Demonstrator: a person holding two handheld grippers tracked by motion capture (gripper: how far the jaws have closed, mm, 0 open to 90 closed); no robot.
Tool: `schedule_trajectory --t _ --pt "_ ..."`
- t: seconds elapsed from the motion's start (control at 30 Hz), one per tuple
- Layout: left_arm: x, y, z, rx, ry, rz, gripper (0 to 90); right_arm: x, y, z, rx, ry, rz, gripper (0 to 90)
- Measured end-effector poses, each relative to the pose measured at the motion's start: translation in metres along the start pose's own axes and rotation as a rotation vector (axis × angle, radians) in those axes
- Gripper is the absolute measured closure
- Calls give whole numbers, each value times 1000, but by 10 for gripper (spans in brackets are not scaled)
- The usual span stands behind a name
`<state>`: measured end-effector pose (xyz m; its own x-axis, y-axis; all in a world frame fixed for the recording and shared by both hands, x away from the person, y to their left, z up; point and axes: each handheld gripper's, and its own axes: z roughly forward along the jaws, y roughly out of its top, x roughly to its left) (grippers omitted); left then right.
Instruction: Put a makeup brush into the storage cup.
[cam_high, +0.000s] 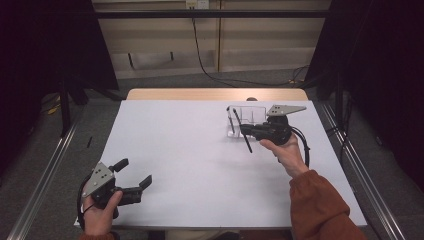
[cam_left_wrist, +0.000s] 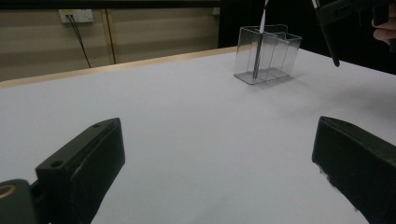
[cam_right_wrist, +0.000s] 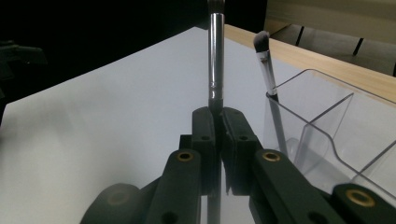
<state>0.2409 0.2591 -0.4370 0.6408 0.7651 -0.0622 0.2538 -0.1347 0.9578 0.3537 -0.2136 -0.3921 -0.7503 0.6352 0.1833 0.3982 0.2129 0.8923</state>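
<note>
Two brushes (cam_right_wrist: 215, 56) — one clear organizer (cam_high: 248, 116)

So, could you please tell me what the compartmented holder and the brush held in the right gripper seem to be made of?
The holder looks like clear, glossy hard plastic, perhaps acrylic: the table and the second brush standing inside show through its walls, and its edges catch light. The brush clamped in the right gripper has a shiny silver collar, probably metal, above a dark handle, likely plastic or lacquered wood.

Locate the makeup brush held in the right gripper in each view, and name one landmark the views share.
High view: held brush, right of centre, beside the clear organizer.
Left gripper view: held brush, top right corner.
Right gripper view: held brush, top centre, between closed jaws.
Shared landmark: the clear organizer.
</note>
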Motion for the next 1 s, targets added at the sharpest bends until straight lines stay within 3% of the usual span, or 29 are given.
schedule_trajectory --t 0.57,0.73,0.8,1.0 --pt "1 0 1 -3 -4 4 26 0 14 -5 -106 -17 -1 844" --pt "1 0 0 -3 -2 1 25 0 20 -5 -121 -19 -8 844" --pt "1 0 0 -3 -2 1 25 3 24 -3 -113 -14 -32 844" --pt "1 0 1 -1 -6 7 25 2 31 -2 -132 -25 -31 844"
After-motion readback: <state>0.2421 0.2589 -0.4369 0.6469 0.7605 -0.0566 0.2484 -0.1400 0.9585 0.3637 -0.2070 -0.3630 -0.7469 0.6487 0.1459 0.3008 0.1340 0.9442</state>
